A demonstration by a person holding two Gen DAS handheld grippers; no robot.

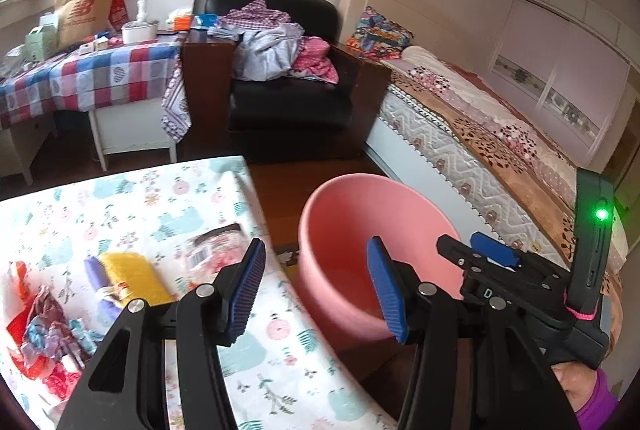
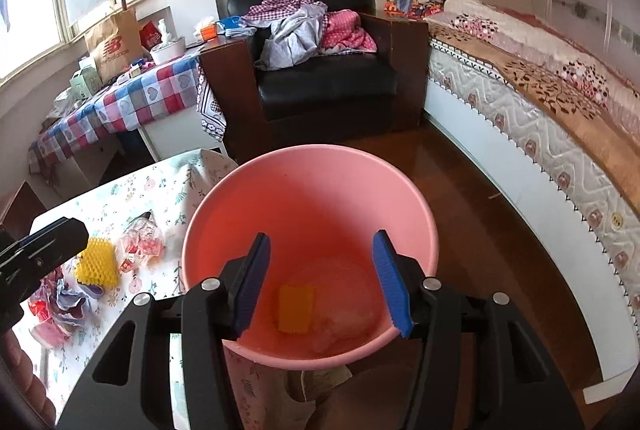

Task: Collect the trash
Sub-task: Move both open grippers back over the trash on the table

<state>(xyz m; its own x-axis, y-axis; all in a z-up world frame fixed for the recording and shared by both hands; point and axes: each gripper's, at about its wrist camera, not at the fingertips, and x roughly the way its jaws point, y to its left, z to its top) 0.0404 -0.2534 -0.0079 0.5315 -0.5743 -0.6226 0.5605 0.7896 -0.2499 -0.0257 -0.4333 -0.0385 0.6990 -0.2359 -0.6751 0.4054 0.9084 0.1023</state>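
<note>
- The left gripper (image 1: 316, 290) sits at the bottom centre of the left wrist view, its blue ribbed pads spread apart with nothing between them; behind the gap lie the table edge and the side of the bucket.
- The right gripper (image 2: 326, 280) fills the lower centre of the right wrist view, its jaws apart and empty, hanging over the mouth of the pink bucket (image 2: 224, 213).
- In the left wrist view the pink bucket (image 1: 316, 213) stands right of centre on the dark wood floor, just beside the table edge.
- A yellow ridged piece (image 2: 295, 308) lies on the bucket's bottom, next to a pale crumpled bit of clear film that is hard to make out.
- The table with the floral cloth (image 1: 160, 189) takes up the lower left of the left wrist view.
- On it, a yellow honeycomb pad (image 1: 136, 278) lies at the left, touching a purple wrapper (image 1: 94, 272).
- A clear packet with red contents (image 1: 218, 250) sits just right of the yellow pad, blurred.
- Crumpled red and blue wrappers (image 1: 44, 342) are heaped at the far left edge of the cloth.
- The right gripper's body and a hand (image 1: 578, 382) in a purple sleeve show at the lower right of the left wrist view.
- A black armchair (image 2: 324, 85) piled with clothes stands at upper centre; a bed (image 2: 540, 117) runs along the right.
</note>
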